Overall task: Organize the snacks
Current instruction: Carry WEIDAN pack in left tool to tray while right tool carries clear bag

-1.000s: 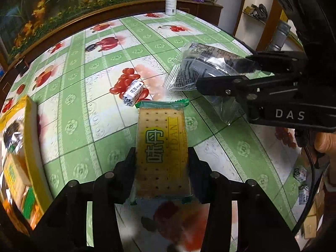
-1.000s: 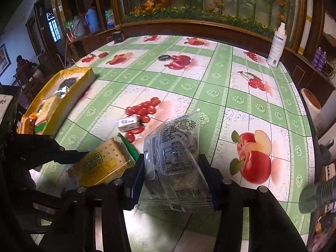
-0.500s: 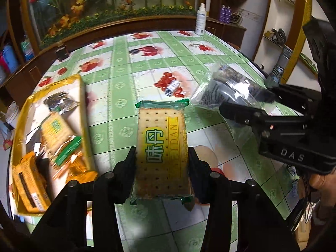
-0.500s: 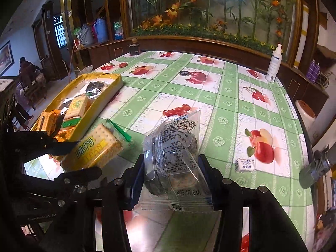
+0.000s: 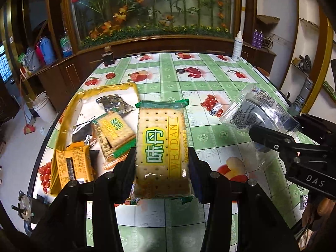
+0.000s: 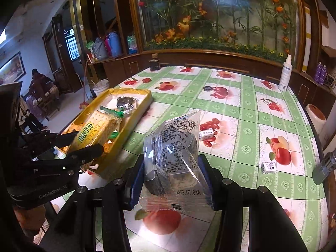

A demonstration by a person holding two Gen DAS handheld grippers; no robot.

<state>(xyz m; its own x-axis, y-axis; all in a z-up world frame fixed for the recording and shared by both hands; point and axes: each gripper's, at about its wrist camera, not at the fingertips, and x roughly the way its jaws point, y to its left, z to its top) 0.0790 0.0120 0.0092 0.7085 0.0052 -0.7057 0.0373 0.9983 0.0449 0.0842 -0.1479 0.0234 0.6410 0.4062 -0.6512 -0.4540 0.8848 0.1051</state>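
My left gripper is shut on a yellow cracker pack with green ends, held above the table just right of the yellow tray. That tray holds another cracker pack, an orange box and dark foil packets. My right gripper is shut on a clear wrapped dark cake, raised over the table right of the tray. Each gripper shows at the edge of the other's view. Small wrapped candies lie on the cloth.
The round table has a green checked fruit cloth. A white spray bottle and a dark jar stand at the far rim. A white bucket is on the floor left. A person sits far left.
Both grippers have lifted and swung left with their packs. The yellow tray has come into full view, and the table now lies farther below.
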